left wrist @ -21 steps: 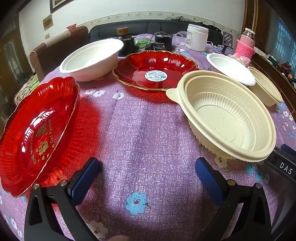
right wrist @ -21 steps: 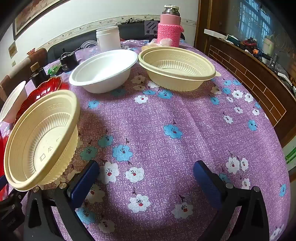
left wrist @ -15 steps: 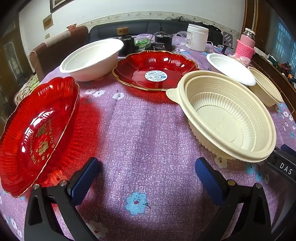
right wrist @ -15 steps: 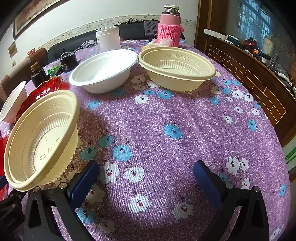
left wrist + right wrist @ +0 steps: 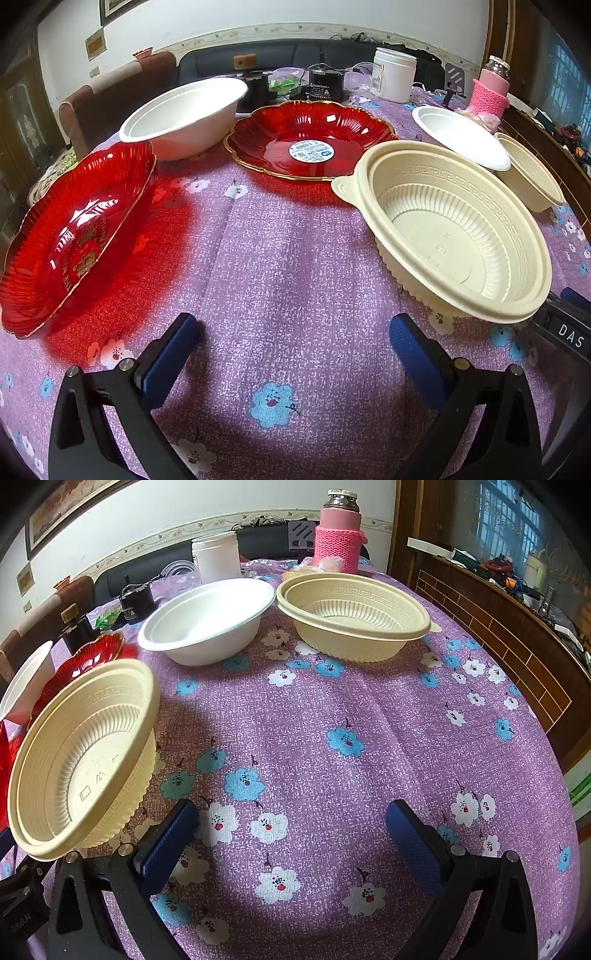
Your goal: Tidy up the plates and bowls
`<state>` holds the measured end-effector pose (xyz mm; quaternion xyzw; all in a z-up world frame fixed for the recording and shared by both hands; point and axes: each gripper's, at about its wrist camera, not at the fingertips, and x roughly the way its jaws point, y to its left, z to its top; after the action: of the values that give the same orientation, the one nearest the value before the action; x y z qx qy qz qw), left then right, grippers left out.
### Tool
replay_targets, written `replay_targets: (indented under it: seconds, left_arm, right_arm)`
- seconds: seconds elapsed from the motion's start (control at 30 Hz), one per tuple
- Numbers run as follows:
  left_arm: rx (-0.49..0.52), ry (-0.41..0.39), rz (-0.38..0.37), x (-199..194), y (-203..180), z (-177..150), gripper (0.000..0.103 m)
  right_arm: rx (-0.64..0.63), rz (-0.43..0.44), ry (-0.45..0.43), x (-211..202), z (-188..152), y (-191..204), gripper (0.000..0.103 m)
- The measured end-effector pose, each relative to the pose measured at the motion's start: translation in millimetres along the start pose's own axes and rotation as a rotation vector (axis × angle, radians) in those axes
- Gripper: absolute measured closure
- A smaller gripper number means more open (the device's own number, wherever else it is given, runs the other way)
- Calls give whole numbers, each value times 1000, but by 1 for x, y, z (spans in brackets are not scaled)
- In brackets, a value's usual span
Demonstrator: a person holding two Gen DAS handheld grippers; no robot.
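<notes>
Left wrist view showed my left tongs [image 5: 291, 345] spread wide over bare purple floral cloth, gripping nothing; the right tongs [image 5: 291, 825] stood likewise. The glossy red scalloped plastic plate [image 5: 74, 240] sat near left, the ribbed cream plastic bowl [image 5: 458, 236] near right on the bench [image 5: 295, 258]. I feared the slick, thin rims slipping from the pads, or a bowl snagging the loose cloth.
</notes>
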<state>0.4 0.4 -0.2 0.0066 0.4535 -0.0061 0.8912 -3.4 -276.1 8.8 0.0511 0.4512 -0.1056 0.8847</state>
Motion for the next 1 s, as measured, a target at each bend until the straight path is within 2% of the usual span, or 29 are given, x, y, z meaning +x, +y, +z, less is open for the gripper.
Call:
replay_targets:
  seconds: [0.2,0.33,0.53,0.73,0.9,0.93,1.0]
  left_arm:
    - [-6,-1,3,0,0,0,0]
    - [-58,0,42,0,-4,0,0]
    - [-4,39,0,-1,-4,-3,0]
    - [11,37,5,-3,-7,-4,0]
    - [49,53,-48,-13,-11,-15,0]
    - [57,39,-79,-22,-11,-21,1]
    - [77,-46,-119,-55,-11,-30,2]
  right_arm:
    - [0,0,0,0,0,0,1]
    - [0,0,0,0,0,0,1]
    - [0,0,0,0,0,0,1]
    - [7,6,6,-1,2,-3,1]
    - [9,14,1,0,3,-5,1]
    - [9,16,0,-1,2,-6,1]
    - [2,11,4,-3,0,-4,1]
